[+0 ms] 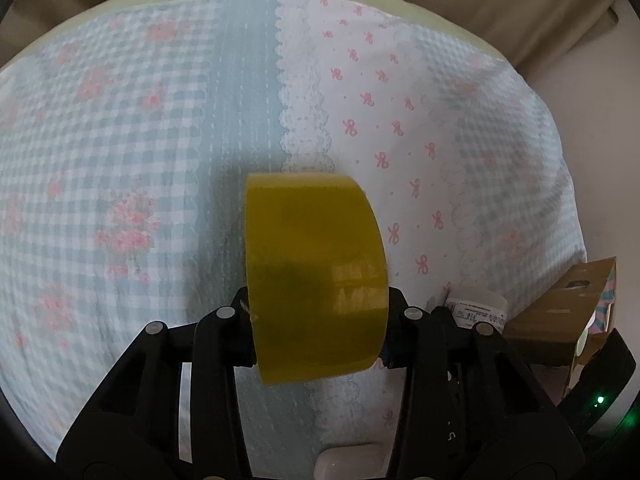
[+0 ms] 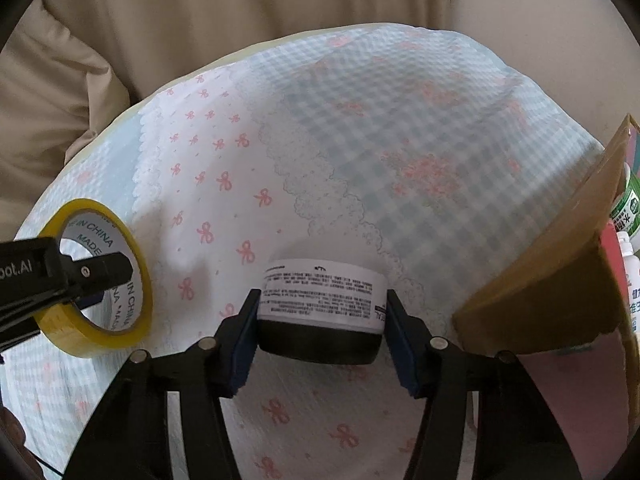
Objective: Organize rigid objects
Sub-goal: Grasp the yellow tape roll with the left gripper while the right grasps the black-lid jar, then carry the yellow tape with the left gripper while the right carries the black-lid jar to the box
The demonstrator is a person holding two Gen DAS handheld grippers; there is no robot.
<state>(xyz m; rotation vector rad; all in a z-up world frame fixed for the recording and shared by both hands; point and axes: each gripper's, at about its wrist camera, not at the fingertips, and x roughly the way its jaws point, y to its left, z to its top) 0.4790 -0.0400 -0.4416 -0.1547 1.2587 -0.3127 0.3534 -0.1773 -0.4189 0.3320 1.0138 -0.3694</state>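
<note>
My left gripper is shut on a yellow roll of tape, held on edge above the patterned cloth. The same tape roll and the left gripper show at the left of the right wrist view. My right gripper is shut on a white jar with a black lid, held upside down, label text inverted. The jar also shows at the lower right of the left wrist view.
A blue gingham and pink bow-print cloth covers the rounded surface. A brown cardboard box stands at the right with bottles inside; it also shows in the left wrist view. Beige fabric lies behind.
</note>
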